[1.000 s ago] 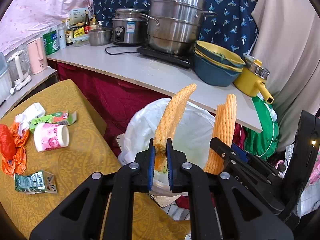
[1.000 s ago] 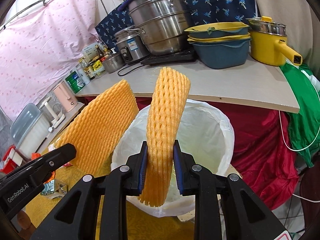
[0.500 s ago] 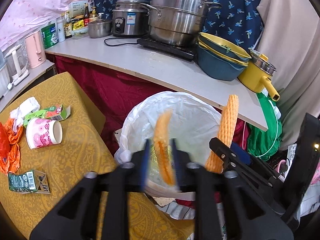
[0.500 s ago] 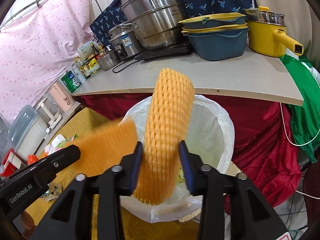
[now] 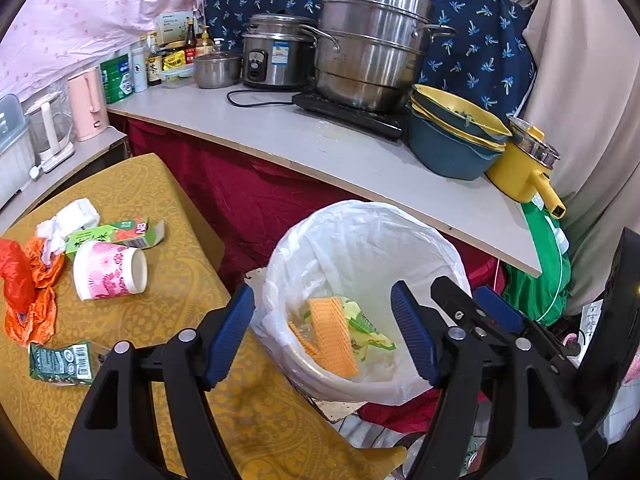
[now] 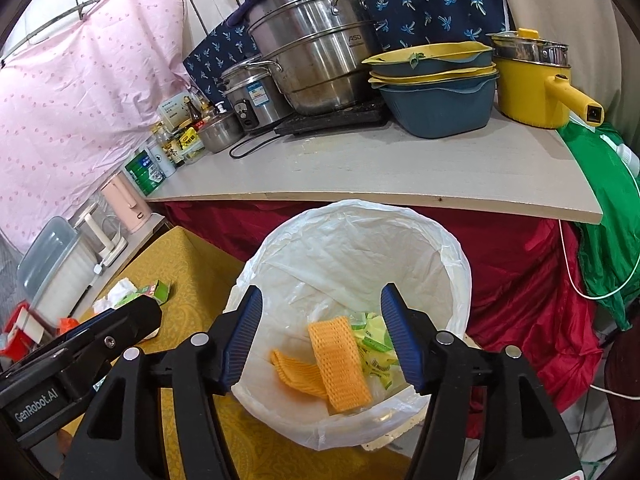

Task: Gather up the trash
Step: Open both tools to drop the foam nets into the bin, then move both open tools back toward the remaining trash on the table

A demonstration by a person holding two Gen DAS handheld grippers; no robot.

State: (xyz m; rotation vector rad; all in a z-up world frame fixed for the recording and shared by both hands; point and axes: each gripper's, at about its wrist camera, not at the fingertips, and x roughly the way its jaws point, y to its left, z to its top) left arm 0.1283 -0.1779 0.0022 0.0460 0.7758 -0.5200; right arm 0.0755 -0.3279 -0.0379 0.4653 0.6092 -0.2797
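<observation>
**Operator:** Two foam nets [image 5: 332, 332] lie in the bin [image 5: 360, 216] on my left wrist view, straight ahead of and below the left gripper [image 5: 322, 336]. Its jaws are spread wide with nothing between them, framing the bin mouth, which I judge is why it sits over the liner: anything let go here falls inside.

**Partner:** What else is left for that hand?

**Operator:** Off to its left, on the yellow tablecloth [image 5: 168, 184], I see a pink paper cup [image 5: 108, 270] on its side, a green carton [image 5: 116, 232] just behind it, white tissue [image 5: 68, 218], an orange bag [image 5: 28, 300] and a small green packet [image 5: 60, 362]. All of it is well apart from the bin, so I'd say collecting is only partly done.

**Partner:** And the right wrist view?

**Operator:** The right gripper [image 6: 322, 338] is likewise splayed and empty, above the bin's near rim. Both orange nets rest below it on yellow-green wrappers [image 6: 374, 340]. The left gripper's body crosses at my left edge, so both hands crowd the same opening; I'd swing one away first.
</observation>
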